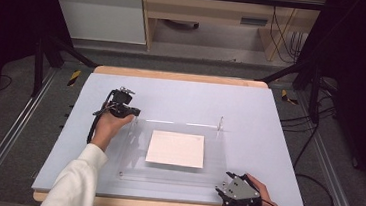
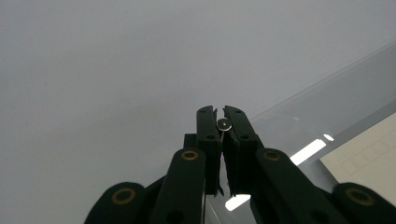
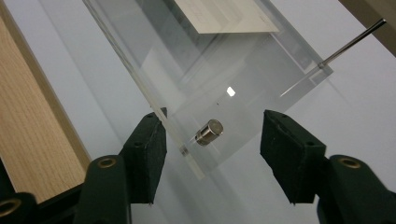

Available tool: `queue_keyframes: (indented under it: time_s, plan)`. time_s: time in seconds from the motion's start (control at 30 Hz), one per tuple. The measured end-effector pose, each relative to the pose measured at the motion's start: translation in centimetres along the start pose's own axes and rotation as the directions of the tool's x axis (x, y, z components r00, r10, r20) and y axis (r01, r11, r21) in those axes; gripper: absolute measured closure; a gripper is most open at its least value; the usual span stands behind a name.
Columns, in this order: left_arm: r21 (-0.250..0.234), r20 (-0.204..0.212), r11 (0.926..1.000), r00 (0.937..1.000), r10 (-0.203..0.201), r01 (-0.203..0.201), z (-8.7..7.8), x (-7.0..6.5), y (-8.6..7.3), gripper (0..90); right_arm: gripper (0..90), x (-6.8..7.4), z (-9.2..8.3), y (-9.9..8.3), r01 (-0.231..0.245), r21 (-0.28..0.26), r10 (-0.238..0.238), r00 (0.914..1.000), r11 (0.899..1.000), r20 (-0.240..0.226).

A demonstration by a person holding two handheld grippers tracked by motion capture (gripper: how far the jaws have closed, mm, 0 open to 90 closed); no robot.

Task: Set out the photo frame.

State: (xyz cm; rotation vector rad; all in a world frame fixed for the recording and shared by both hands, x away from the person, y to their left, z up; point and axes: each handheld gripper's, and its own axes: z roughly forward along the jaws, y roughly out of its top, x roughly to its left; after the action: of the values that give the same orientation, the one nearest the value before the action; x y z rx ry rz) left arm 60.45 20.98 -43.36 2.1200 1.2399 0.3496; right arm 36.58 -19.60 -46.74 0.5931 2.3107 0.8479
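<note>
Two hand-held grippers work a clear acrylic frame [image 1: 177, 150] lying flat on the surface [image 1: 250, 109], a white sheet [image 1: 176, 148] sandwiched inside it, as your high view shows. In the left gripper view, your left hand-held gripper [image 2: 223, 122] is clenched on a small metal standoff [image 2: 224, 124] at the frame's corner. In the right gripper view, your right hand-held gripper [image 3: 212, 140] stands released, jaws astride a metal cap [image 3: 209, 132] without touching; closing off-centre could nudge the cap or shift the frame.

Glossy clear acrylic frame [image 3: 233, 79], shiny metal stud [image 3: 209, 132]
</note>
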Motion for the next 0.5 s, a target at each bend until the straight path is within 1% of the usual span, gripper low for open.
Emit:
queue_keyframes:
  time_s: [0.1, 0.23, 0.5]
  plan:
    - [-0.006, 0.001, 1.0000, 1.0000, -0.001, 0.001, 0.00, 0.03, -0.08, 84.7, 45.1, 0.03, -0.03, 0.04, -0.001, 0.002, 0.001, 1.0000, 1.000, -0.006]
    - [-0.010, 0.001, 1.0000, 1.0000, 0.000, 0.000, -0.05, 0.03, -0.17, 84.5, 45.8, 0.04, -0.02, 0.09, 0.011, 0.009, -0.011, 0.9999, 1.000, 0.001]
    - [-0.014, 0.004, 0.9999, 1.0000, 0.000, 0.000, -0.04, 0.04, -0.22, 84.4, 46.7, 0.13, -0.12, 0.20, 0.010, 0.012, -0.010, 0.9999, 1.000, 0.009]
